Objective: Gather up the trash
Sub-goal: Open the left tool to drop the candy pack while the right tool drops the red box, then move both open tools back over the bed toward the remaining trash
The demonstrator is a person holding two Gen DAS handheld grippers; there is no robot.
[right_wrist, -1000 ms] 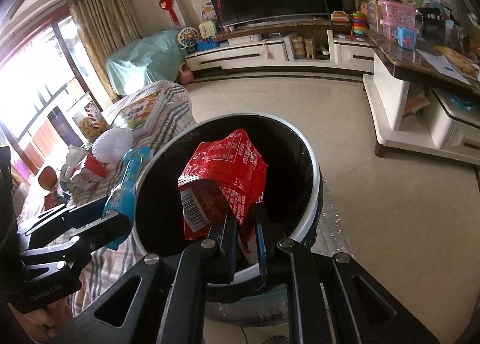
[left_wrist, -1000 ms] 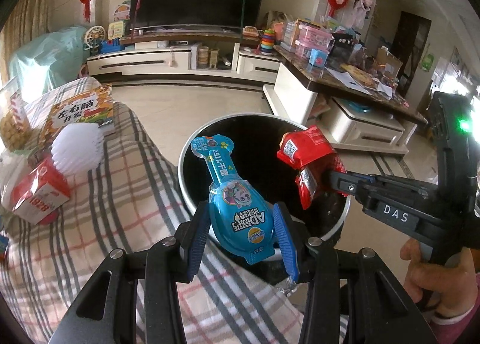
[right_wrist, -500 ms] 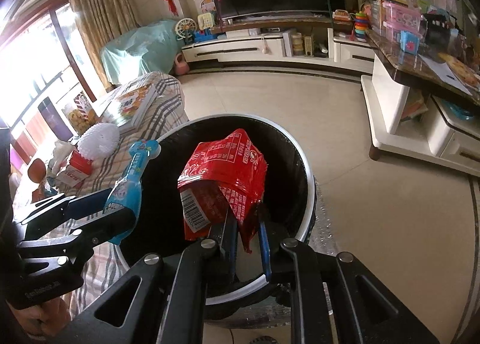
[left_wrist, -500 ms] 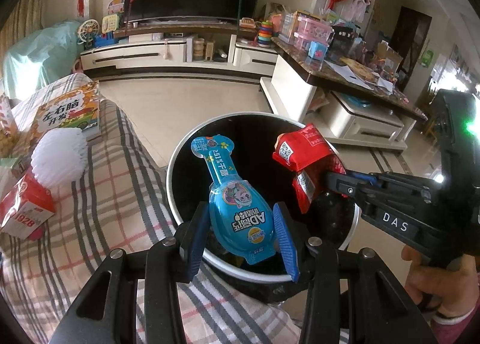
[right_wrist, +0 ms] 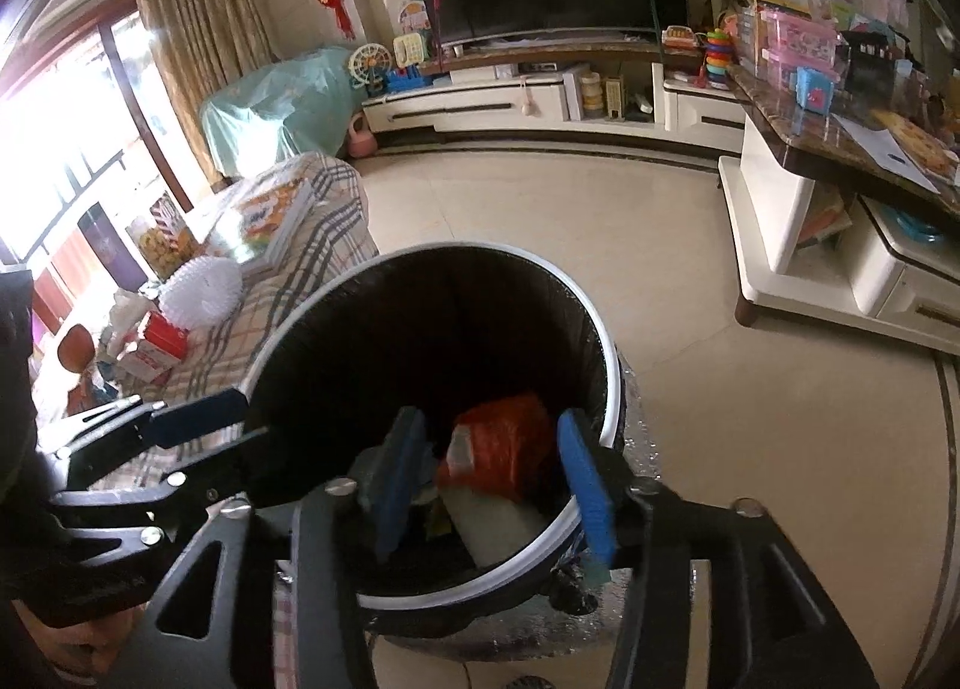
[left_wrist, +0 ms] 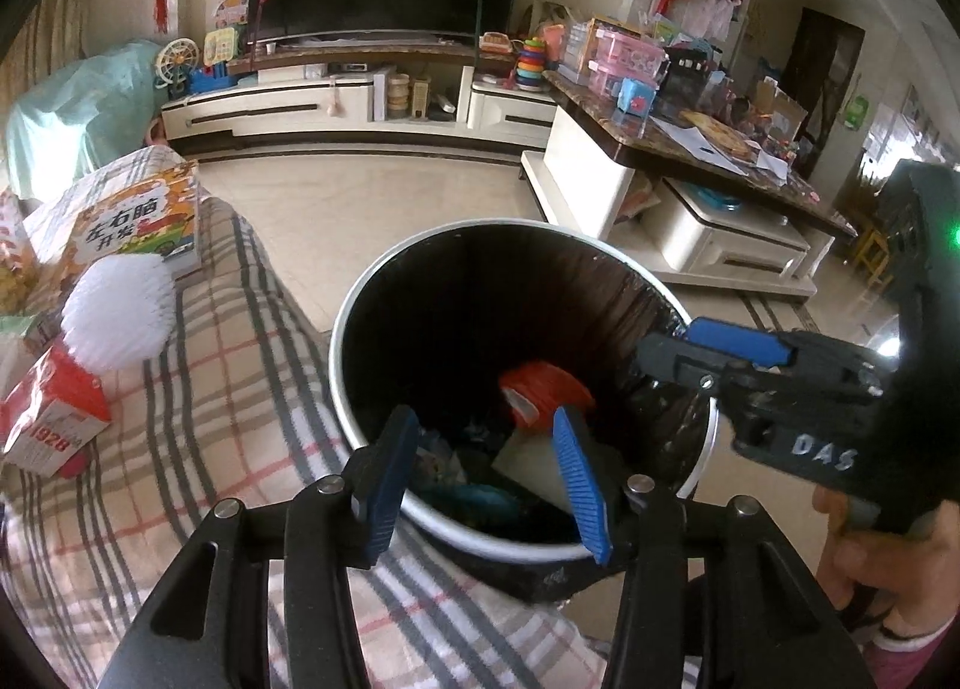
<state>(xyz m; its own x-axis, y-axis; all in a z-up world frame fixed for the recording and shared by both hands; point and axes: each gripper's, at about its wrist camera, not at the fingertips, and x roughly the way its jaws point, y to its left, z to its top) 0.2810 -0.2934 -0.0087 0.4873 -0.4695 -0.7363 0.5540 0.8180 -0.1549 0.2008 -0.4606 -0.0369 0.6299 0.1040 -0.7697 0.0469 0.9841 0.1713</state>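
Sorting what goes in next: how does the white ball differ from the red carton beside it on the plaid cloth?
The white ball is round, plain white and ridged all over; the red carton is boxy, with a red top and white printed sides. The ball stands taller than the carton, which lies tilted. Both rest on the plaid cloth, outside the trash bin.

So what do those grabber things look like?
Each hand-held gripper is a black frame with silver bolts and two ribbed blue pads. The right one's side says "DAS" in white and shows a green light. The person's cuff is pink.
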